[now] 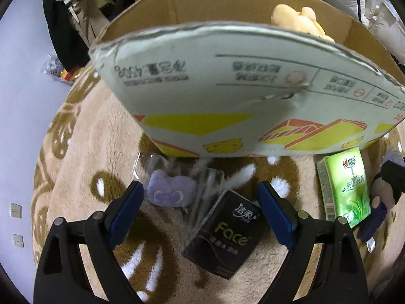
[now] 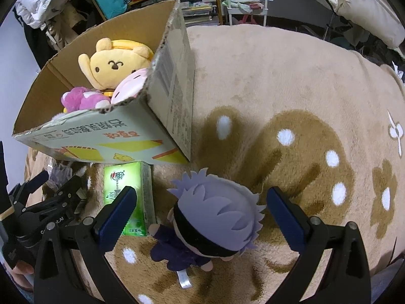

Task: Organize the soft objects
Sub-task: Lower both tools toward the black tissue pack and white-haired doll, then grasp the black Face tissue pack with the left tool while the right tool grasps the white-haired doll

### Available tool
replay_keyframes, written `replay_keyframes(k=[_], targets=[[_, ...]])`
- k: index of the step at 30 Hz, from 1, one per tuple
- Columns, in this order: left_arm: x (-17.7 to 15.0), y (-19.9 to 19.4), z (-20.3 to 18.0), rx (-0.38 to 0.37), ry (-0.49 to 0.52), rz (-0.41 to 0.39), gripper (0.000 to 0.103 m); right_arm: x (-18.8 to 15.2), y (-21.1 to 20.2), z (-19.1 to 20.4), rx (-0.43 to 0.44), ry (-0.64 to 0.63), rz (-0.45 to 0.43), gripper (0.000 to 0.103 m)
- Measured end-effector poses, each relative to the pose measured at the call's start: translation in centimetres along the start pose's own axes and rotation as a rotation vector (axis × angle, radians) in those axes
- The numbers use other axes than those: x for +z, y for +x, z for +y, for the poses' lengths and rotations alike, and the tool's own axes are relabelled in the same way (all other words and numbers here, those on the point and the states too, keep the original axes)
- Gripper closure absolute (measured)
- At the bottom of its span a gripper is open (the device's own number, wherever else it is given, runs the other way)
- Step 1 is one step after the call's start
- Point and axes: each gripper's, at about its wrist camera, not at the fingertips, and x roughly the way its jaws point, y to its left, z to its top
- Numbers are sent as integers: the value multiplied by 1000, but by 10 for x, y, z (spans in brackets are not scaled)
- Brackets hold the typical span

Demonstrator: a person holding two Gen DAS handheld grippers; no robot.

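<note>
left to right: small purple plush in clear wrap (image 1: pixel 172 192), black tissue pack (image 1: pixel 225 238), green tissue pack (image 1: pixel 344 187) and grey-haired doll (image 2: pixel 215 223) lie on the tan rug (image 2: pixel 278 76) before the cardboard box (image 2: pixel 162 96), which already holds a yellow plush (image 2: pixel 114 63) and a pink plush (image 2: pixel 81 98). left gripper (image 1: pixel 202 215) hangs jaws apart, empty, over the black pack; right gripper (image 2: pixel 202 217) hangs jaws apart, straddling the doll's head. judged step: picking up. next: lower, close, lift into the box.
</note>
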Motion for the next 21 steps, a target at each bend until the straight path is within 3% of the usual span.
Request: replay_keyframes(k=[3, 13, 21], targets=[[0, -1, 7, -31, -23, 6, 14, 3, 3, -6, 11, 13, 16, 5], [-6, -1, 14, -104, -18, 52, 14, 4, 7, -9, 3, 18, 28, 5], [-17, 1, 11, -111, 4, 102, 14, 3, 13, -5, -12, 11, 40, 5]])
